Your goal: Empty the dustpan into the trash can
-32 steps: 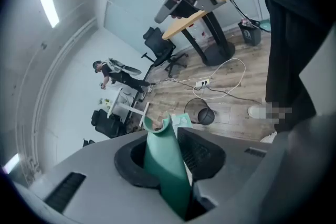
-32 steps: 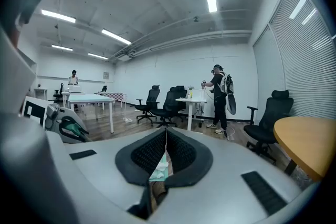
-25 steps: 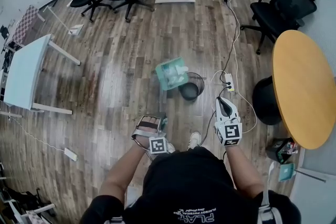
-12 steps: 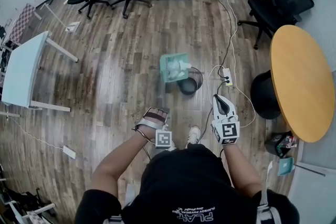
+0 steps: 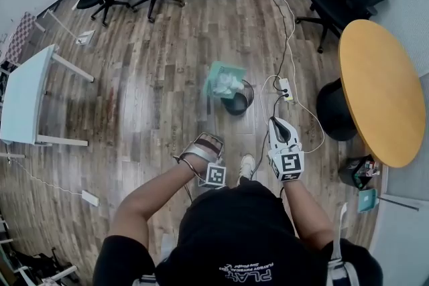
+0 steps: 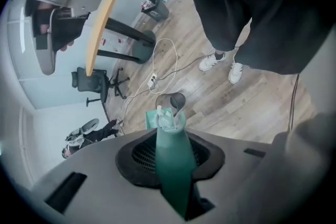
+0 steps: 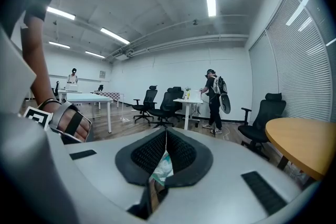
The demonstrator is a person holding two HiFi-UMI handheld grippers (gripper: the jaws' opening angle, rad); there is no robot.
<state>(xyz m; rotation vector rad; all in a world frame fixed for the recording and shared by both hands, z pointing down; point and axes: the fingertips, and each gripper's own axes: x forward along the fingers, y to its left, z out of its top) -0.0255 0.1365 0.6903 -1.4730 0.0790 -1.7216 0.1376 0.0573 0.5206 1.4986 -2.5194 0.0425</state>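
Left gripper (image 5: 206, 140): jaws narrow, clamped on the dustpan's green handle (image 6: 173, 165), having just closed a little further; it pointed steeply down.
Handle: ran out from the jaws toward 12 o'clock, ending at the pan.
Dustpan (image 5: 224, 80): pale green, held off the floor at 12 o'clock from the left gripper, overlapping the bin's rim on its 11 o'clock side.
Scraps (image 5: 230, 82): white crumpled paper lay inside the pan.
Bin (image 5: 239, 104): small, dark and round, on the wood floor at 5 o'clock from the pan.
Right gripper (image 5: 279, 125): at 3 o'clock from the left one, well apart from the pan, pointing about level; jaws drawn together. A pale green-white patch showed in the slit below the pads, and I could not tell whether it was held.
Power strip (image 5: 285, 89): white, on the floor at 12 o'clock from the right gripper, near the bin.
Round table (image 5: 379, 90): yellow top, at 2 o'clock from the right gripper.
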